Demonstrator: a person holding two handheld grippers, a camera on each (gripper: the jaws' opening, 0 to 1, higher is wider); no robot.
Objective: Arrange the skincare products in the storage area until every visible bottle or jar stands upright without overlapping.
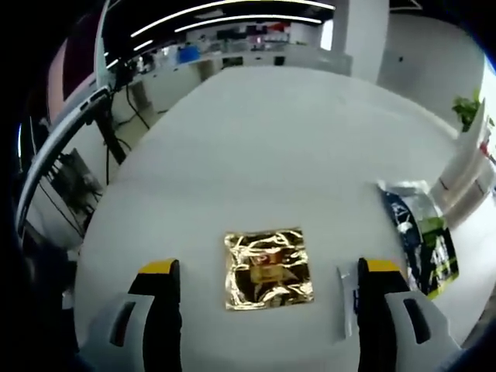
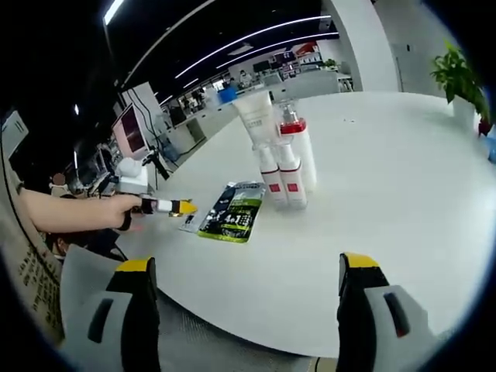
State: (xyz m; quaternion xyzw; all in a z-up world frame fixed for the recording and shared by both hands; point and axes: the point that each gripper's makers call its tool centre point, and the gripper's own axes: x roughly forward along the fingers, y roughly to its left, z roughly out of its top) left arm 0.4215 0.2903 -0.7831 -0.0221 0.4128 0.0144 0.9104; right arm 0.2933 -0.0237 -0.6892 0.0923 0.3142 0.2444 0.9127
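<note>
Your left hand-held gripper (image 1: 263, 298) hangs wide open and empty over the gold foil sachet (image 1: 268, 268), the right hand-held gripper (image 2: 246, 298) likewise gaping and empty, so approach the upright bottles (image 2: 283, 159) on the tabletop (image 2: 387, 186) gently.

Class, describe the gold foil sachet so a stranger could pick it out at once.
Start at the big white table. Near its front edge, between the left gripper's open jaws, lies the gold foil sachet. It is square, crinkled and shiny gold, unlike the dark green-and-black packet to its right.
</note>
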